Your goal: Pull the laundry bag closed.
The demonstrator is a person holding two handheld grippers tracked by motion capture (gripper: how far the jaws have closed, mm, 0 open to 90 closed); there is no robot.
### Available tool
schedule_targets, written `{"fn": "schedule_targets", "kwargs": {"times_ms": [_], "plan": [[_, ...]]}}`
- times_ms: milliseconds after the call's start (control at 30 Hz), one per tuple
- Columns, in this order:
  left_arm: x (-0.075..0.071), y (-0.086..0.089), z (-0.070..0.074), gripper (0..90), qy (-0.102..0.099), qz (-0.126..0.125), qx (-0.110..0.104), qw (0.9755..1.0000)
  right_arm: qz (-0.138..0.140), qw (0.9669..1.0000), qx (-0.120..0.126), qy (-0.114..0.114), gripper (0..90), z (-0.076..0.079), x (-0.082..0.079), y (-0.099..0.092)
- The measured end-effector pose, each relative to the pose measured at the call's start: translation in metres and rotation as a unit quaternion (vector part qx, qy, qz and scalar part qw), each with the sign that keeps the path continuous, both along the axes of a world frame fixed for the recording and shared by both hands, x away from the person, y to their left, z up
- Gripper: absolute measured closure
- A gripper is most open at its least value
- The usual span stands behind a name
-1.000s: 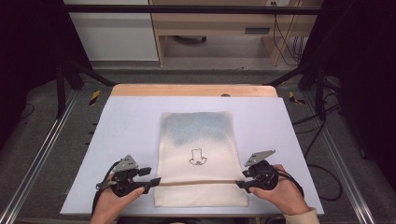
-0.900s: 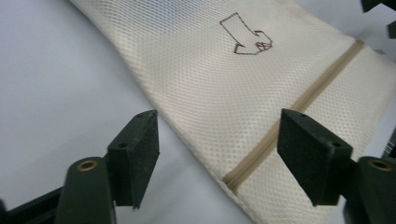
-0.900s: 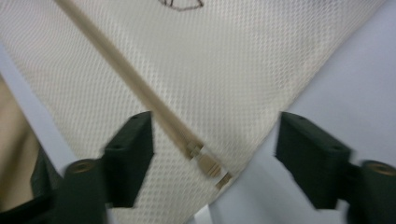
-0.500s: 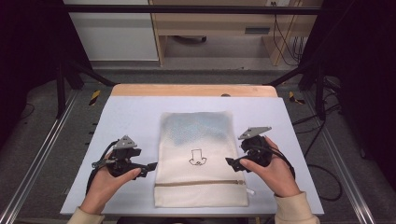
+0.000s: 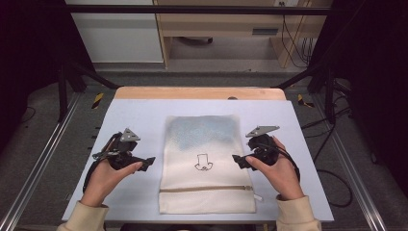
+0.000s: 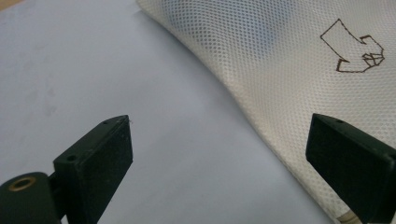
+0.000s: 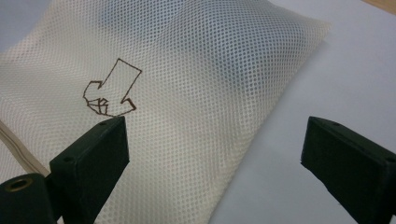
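Mesh laundry bag (image 5: 207, 163), cream-white and rectangular with a small dark arrow-shaped drawing and a zipper (image 5: 207, 189) near its near edge, lies flat on the pale blue table (image 5: 144, 115). The left tool (image 5: 146, 162) hovers just left of the bag; its jaws have just been opening and now stand wide, with nothing between them. The right tool (image 5: 236, 160) hovers at the bag's right edge, its jaws likewise just opened wide, gripping nothing.

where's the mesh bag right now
In the high view the mesh bag lies flat on the table, centre front, between the left gripper and right gripper.
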State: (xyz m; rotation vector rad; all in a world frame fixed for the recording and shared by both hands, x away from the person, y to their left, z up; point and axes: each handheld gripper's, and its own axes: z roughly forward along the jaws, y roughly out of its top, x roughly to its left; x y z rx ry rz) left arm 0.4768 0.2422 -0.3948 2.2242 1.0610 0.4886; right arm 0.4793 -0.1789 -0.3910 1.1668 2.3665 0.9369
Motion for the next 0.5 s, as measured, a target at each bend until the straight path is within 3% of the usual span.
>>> {"fn": "schedule_targets", "kwargs": {"times_ms": [200,267,333,500], "plan": [[-0.002,0.024,-0.003,4.9,0.001,0.020,-0.006,0.9998,-0.018,0.9998,0.002,-0.002,8.4,0.001,-0.002,-0.013],[-0.003,0.026,-0.003,4.6,0.000,0.020,-0.006,0.9998,-0.018,0.9998,-0.001,-0.004,7.9,0.001,-0.002,-0.014],[-0.004,0.032,-0.004,4.6,0.000,0.015,0.008,0.9999,-0.024,0.9997,-0.001,0.000,7.5,-0.001,-0.003,-0.018],[-0.005,0.038,-0.006,4.8,-0.002,0.023,0.009,0.9997,-0.025,0.9997,-0.004,0.002,7.4,-0.002,-0.002,-0.022]]}}
